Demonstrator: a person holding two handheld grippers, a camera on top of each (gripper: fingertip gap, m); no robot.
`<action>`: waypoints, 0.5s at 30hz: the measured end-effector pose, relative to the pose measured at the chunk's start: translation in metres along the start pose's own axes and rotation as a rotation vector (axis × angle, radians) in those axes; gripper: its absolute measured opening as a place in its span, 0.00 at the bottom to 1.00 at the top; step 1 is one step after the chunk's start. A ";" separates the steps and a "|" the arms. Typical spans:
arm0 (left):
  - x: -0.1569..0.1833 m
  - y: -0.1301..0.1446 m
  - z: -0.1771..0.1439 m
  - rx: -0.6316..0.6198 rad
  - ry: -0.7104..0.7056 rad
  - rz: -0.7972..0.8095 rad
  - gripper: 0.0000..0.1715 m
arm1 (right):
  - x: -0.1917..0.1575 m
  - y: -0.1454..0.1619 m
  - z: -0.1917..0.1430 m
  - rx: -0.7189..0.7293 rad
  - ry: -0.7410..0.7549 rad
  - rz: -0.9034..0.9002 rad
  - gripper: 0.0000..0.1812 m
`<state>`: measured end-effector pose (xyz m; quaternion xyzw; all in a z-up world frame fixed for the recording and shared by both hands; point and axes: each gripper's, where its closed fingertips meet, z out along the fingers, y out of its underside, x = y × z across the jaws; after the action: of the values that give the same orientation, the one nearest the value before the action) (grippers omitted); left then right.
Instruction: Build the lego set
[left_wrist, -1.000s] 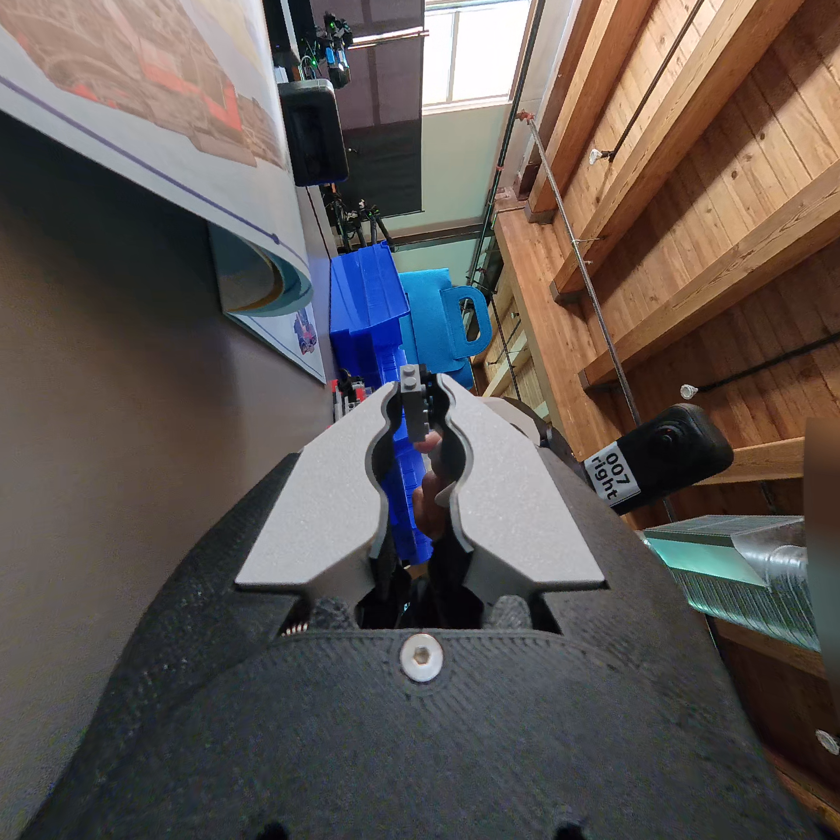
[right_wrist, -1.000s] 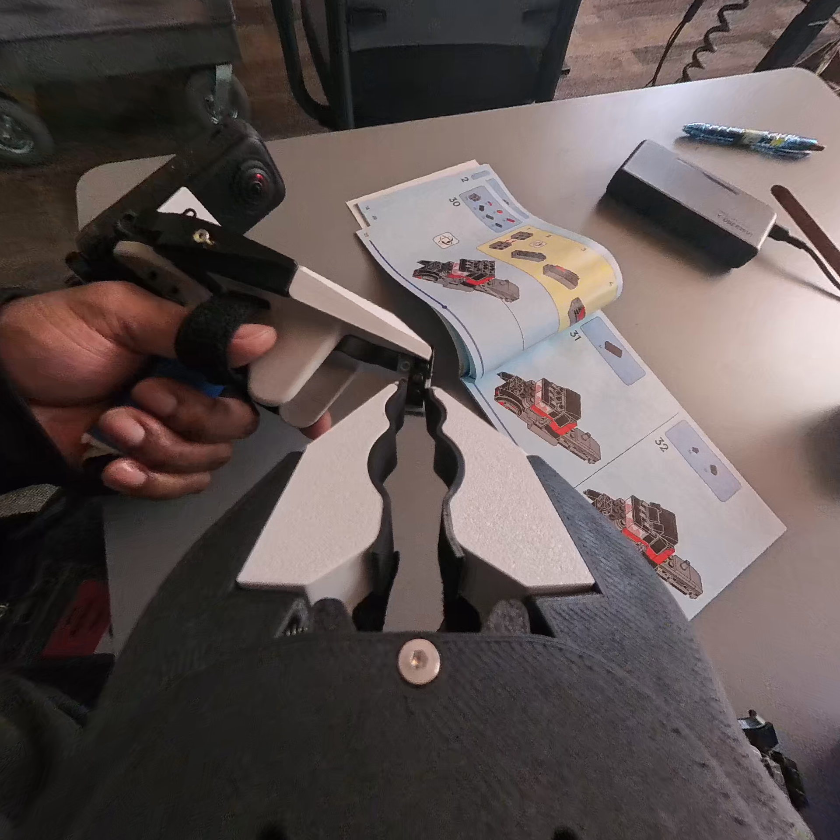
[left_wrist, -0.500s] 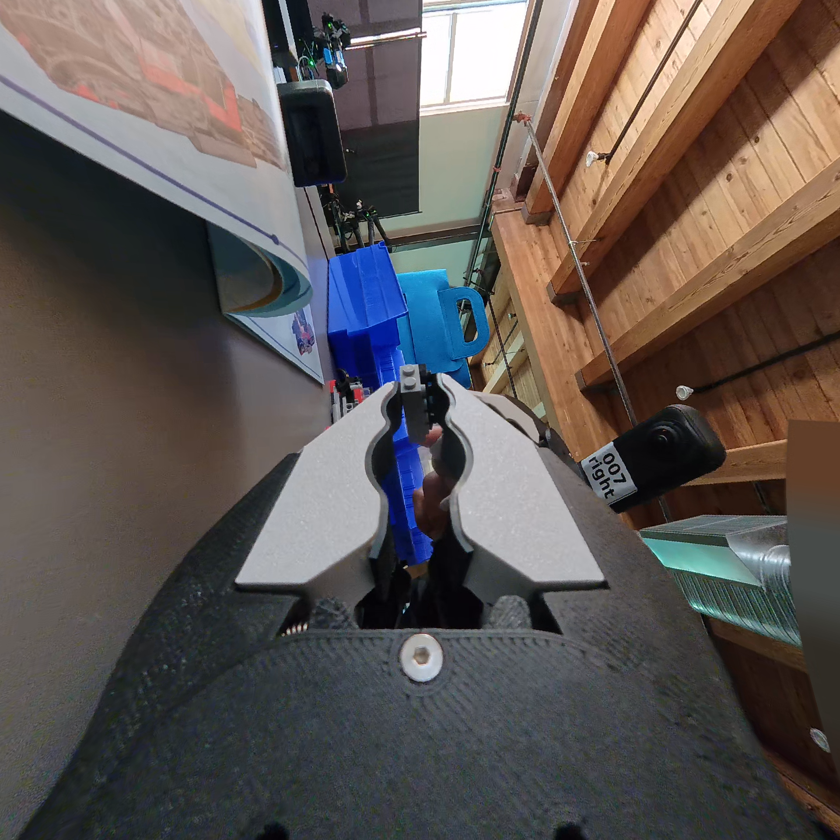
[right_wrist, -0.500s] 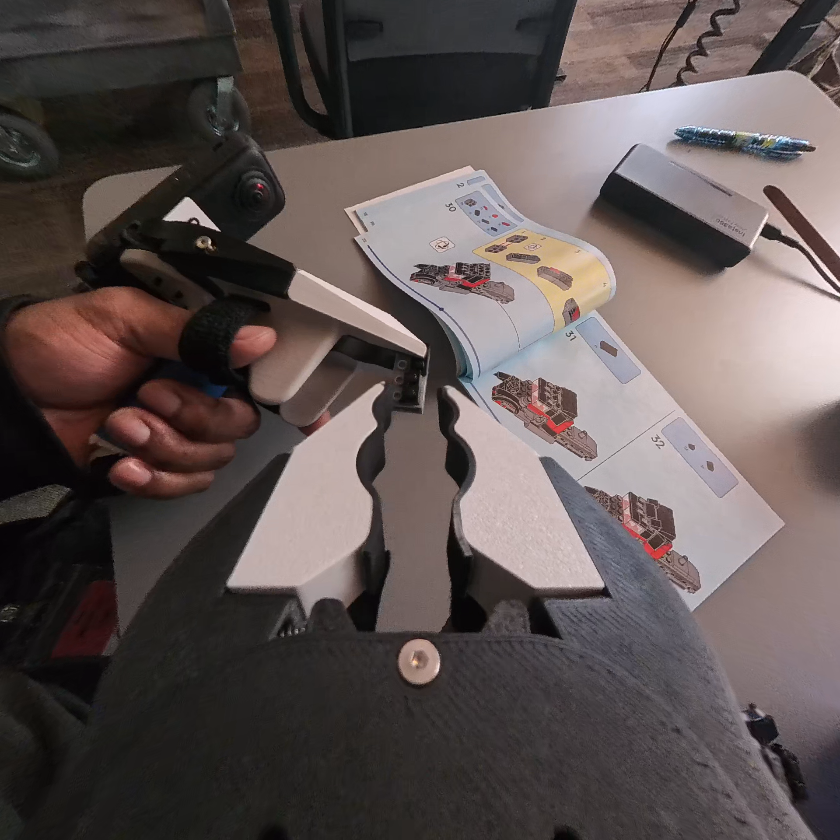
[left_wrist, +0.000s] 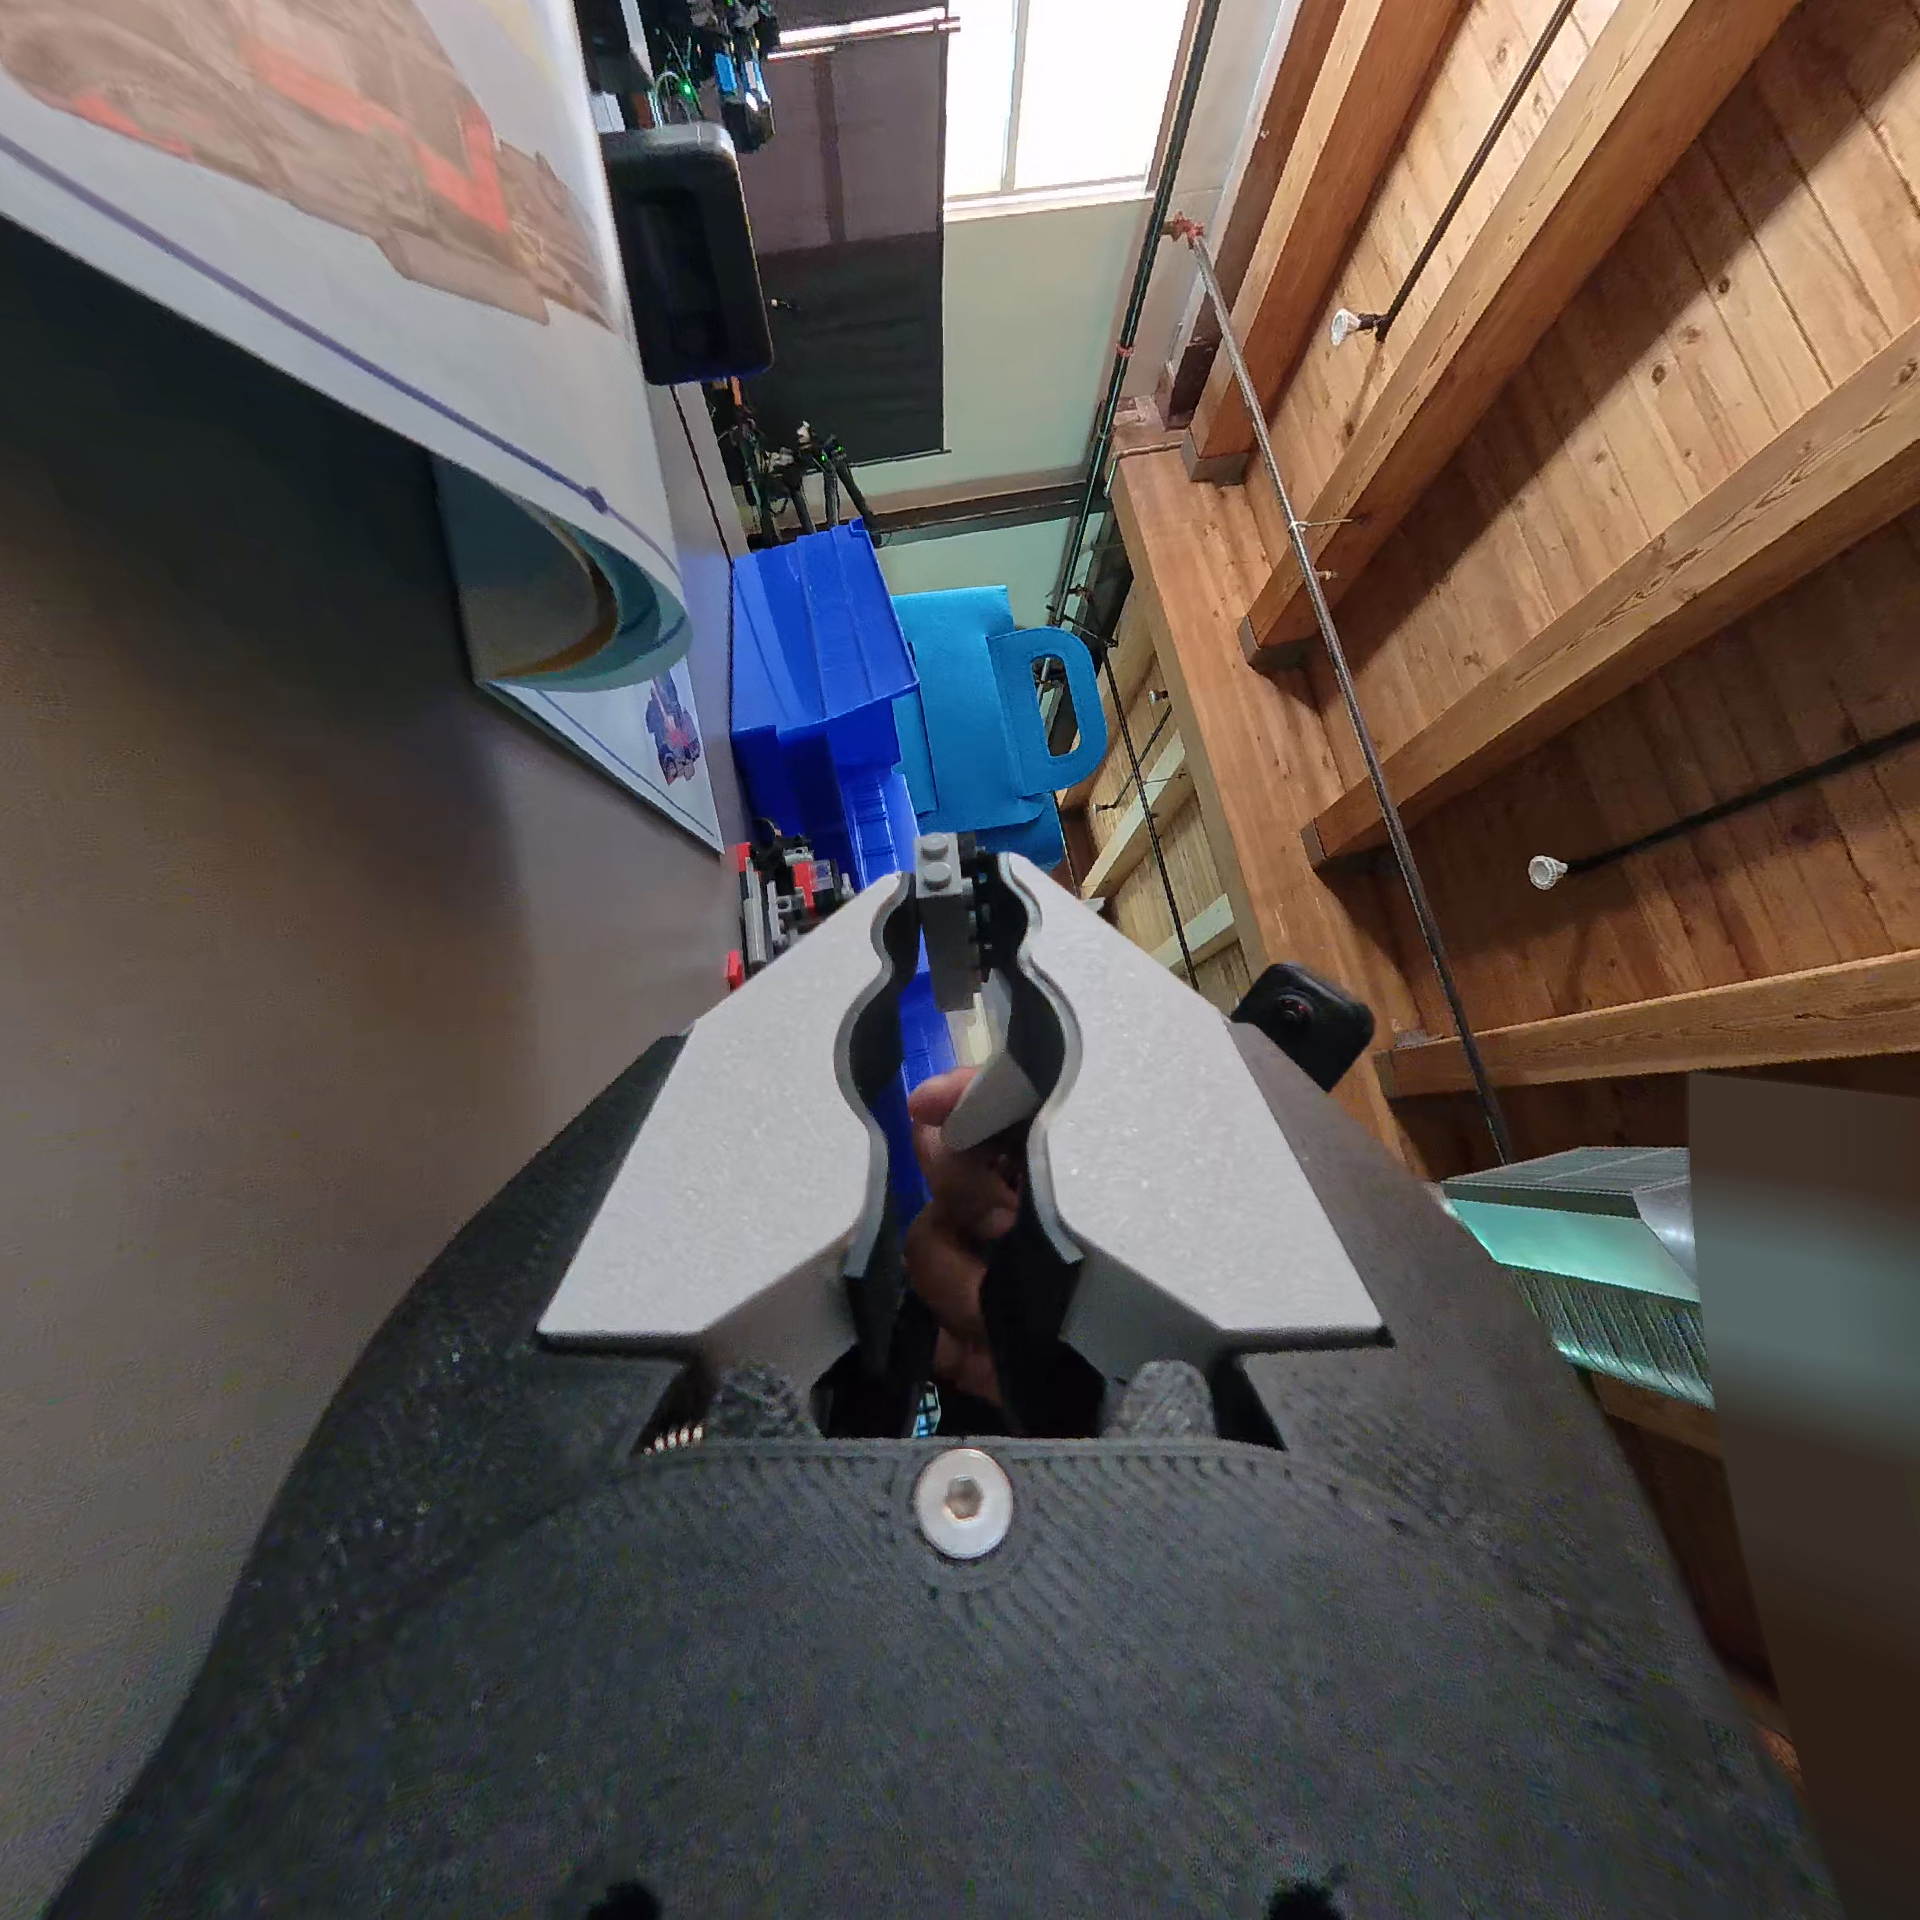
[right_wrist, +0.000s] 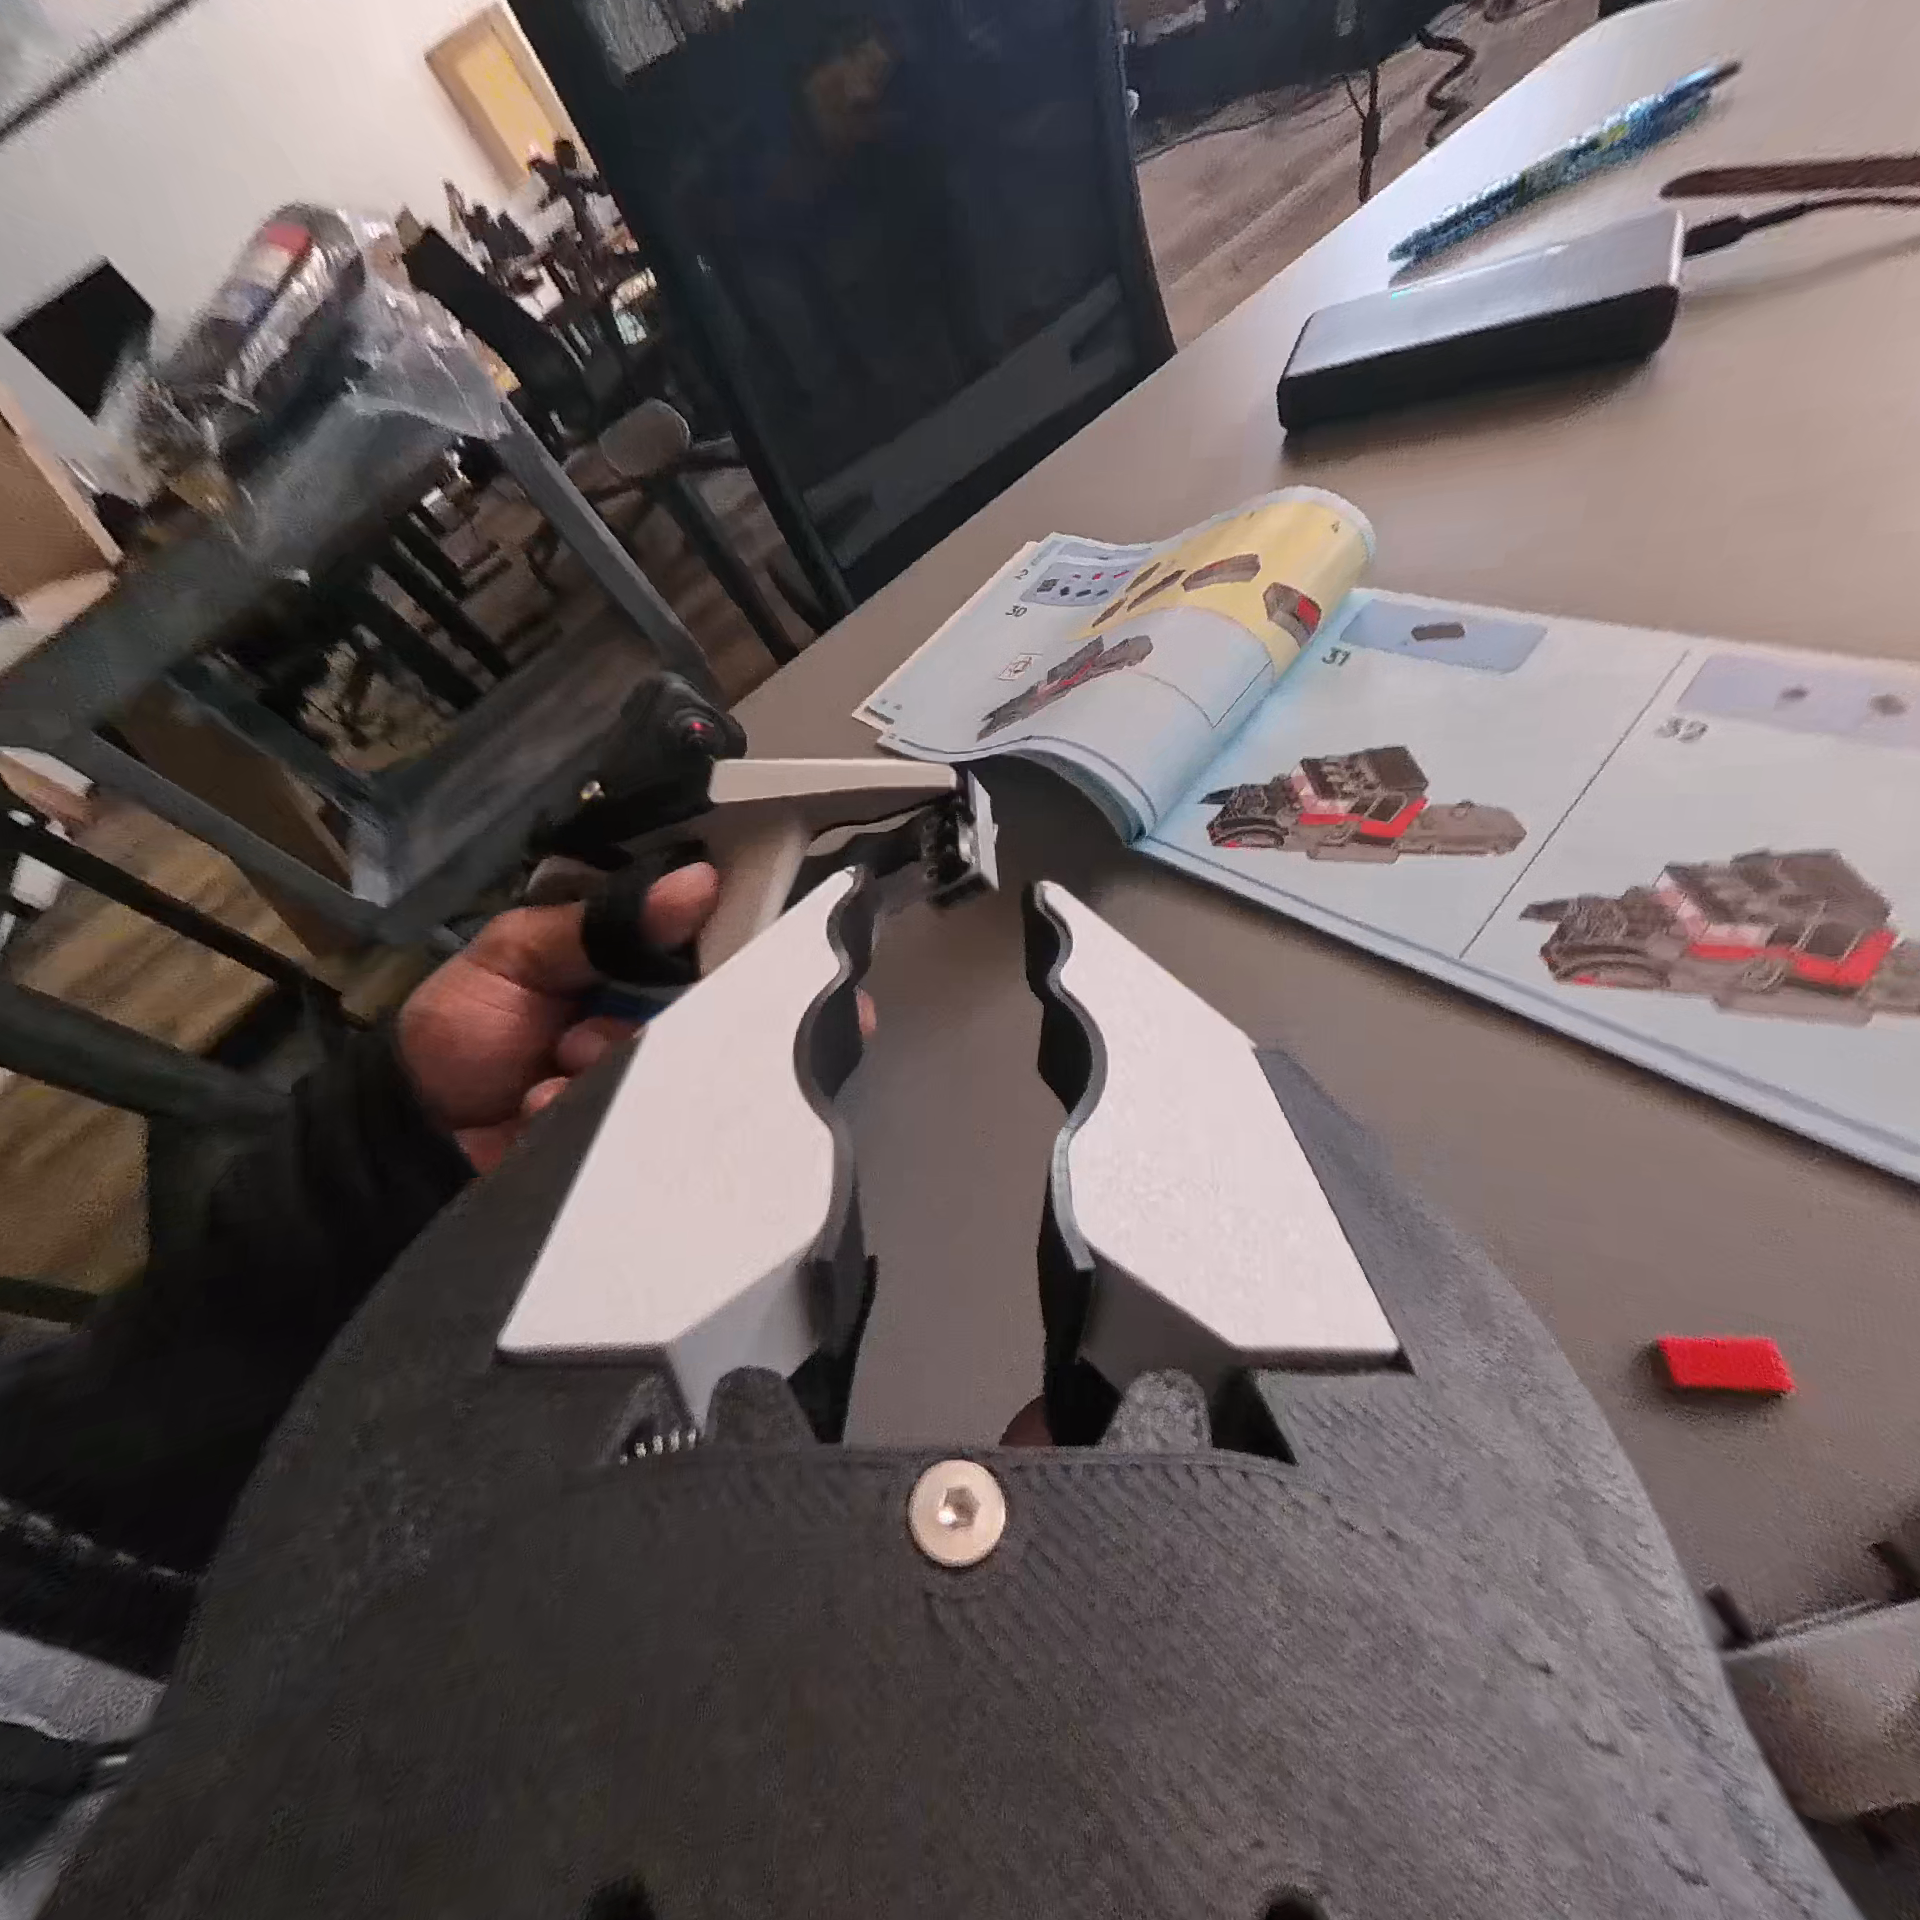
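My left gripper (left_wrist: 951, 883) is shut on a small grey-and-black lego assembly (left_wrist: 943, 920), held in the air beside the table. In the right wrist view the left gripper (right_wrist: 951, 821) comes in from the left in a person's hand (right_wrist: 520, 997), with the assembly (right_wrist: 977, 847) at its tips. My right gripper (right_wrist: 945, 894) is open and empty, its tips just below and either side of that assembly, not touching it. A red flat plate (right_wrist: 1725, 1363) lies on the table (right_wrist: 1455, 499) at the right. A part-built model (left_wrist: 779, 894) stands by the blue bins.
An open instruction booklet (right_wrist: 1351, 748) lies on the table ahead. A black power bank (right_wrist: 1486, 332) and a pen (right_wrist: 1558, 156) lie farther back. Blue bins (left_wrist: 810, 707) stand past the booklet. A black chair (right_wrist: 883, 260) and a cart (right_wrist: 312, 499) stand beyond the table edge. The grippers' ends are close to 4 cm from one another. Left tips and right tips are each some 15 cm from the red flat plate (right_wrist: 1725, 1363).
My right gripper opened, let go of the assembly and drew back, tilting lower toward the table. The left gripper kept its hold and barely moved.
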<state>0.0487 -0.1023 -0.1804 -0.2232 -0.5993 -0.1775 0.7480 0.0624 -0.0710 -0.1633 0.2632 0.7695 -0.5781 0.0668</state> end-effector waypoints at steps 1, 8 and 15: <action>0.000 0.002 0.000 -0.007 -0.001 0.000 0.08 | 0.000 0.002 -0.002 0.004 -0.004 0.022 0.16; 0.008 0.029 0.009 -0.106 0.046 -0.025 0.08 | 0.003 -0.002 -0.024 0.061 -0.072 0.179 0.18; 0.011 0.035 0.010 -0.152 0.062 -0.002 0.08 | -0.003 0.007 -0.015 0.021 -0.151 0.264 0.23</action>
<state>0.0616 -0.0677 -0.1718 -0.2730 -0.5610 -0.2300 0.7469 0.0719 -0.0573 -0.1635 0.3184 0.7150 -0.5903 0.1972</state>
